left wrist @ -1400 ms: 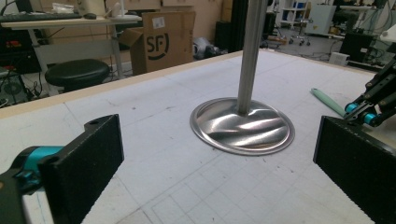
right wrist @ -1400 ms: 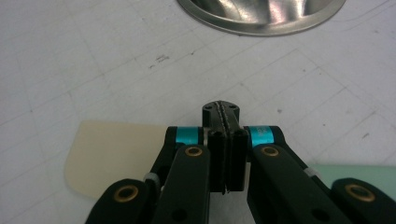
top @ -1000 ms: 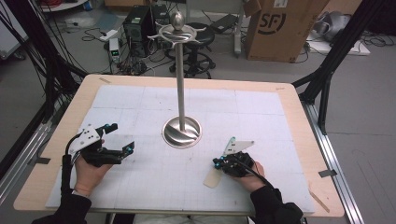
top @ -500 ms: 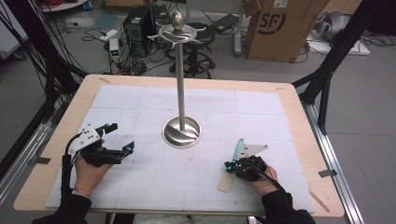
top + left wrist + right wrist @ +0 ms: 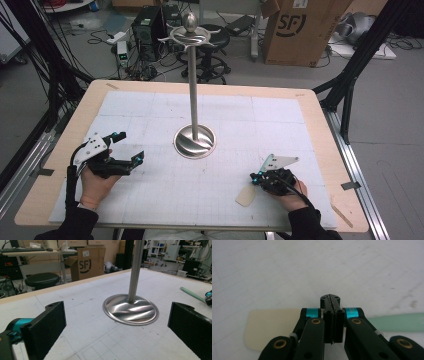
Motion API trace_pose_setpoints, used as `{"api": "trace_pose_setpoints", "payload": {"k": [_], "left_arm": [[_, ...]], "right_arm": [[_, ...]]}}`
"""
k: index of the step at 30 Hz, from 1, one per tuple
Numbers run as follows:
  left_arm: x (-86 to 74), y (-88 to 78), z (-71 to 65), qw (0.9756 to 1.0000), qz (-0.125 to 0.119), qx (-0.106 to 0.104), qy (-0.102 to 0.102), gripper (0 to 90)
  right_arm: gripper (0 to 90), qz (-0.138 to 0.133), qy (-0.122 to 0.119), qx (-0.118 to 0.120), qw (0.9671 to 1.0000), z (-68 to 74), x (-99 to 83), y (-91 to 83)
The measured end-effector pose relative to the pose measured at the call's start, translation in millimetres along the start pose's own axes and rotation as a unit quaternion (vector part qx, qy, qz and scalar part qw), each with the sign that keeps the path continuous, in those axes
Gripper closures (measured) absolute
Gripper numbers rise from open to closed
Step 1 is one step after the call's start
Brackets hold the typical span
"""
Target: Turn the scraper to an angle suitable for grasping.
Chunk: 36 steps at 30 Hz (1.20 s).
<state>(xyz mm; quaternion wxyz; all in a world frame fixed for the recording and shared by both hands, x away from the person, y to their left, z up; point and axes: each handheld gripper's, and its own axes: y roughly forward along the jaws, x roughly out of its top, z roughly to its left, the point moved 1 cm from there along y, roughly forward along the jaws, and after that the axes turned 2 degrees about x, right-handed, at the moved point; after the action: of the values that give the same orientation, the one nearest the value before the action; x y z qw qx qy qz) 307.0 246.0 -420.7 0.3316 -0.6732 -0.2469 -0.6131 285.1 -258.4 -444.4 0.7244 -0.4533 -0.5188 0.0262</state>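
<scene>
A pale spatula lies near the table's front right, with its cream blade point(image 5: 246, 196) point(image 5: 269, 327) on one side of my right gripper and its green handle point(image 5: 397, 321) point(image 5: 192, 293) on the other. My right gripper point(image 5: 256, 178) point(image 5: 331, 301) points down over the spatula's neck. Its jaws are pressed together and nothing shows in the seam between them. Whether the tips press on the spatula I cannot tell. My left gripper point(image 5: 127, 149) rests at the front left, open and empty, facing the steel stand's round base point(image 5: 195, 142) point(image 5: 131, 308).
The stand's thin pole point(image 5: 193, 90) rises from the middle of the white gridded mat point(image 5: 150, 115) to a hooked top point(image 5: 190, 35). A wooden table rim point(image 5: 320, 125) frames the mat. A cardboard box point(image 5: 300, 30), a stool and cables stand on the floor beyond.
My right gripper has moved to the right along the front of the mat, and the spatula has shifted right with it. The left gripper has stayed put.
</scene>
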Motion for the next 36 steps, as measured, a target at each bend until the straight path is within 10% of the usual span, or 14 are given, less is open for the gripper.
{"api": "trace_pose_setpoints", "payload": {"k": [5, 10, 24, 36], "left_arm": [[-0.1, 1.1, 1.1, 1.0000, -0.004, 0.000, -0.001, 2.2], [0.7, 0.9, 0.7, 1.0000, -0.007, 0.001, -0.002, 2.2], [0.0, 1.8, 0.7, 1.0000, -0.006, 0.002, -0.001, 2.2], [-0.5, 1.7, 0.6, 1.0000, 0.001, 0.002, 0.003, 2.2]], "right_arm": [[90.0, -0.006, 0.050, -0.059, 0.9970, -26.8, -13.1, -18.0], [90.0, -0.006, 0.076, -0.065, 0.9950, -38.5, -22.7, -16.3], [90.0, -0.012, 0.053, -0.060, 0.9967, -42.0, 0.2, 10.0], [90.0, 0.002, -0.008, -0.019, 0.9998, -12.1, 35.2, 46.7]]}}
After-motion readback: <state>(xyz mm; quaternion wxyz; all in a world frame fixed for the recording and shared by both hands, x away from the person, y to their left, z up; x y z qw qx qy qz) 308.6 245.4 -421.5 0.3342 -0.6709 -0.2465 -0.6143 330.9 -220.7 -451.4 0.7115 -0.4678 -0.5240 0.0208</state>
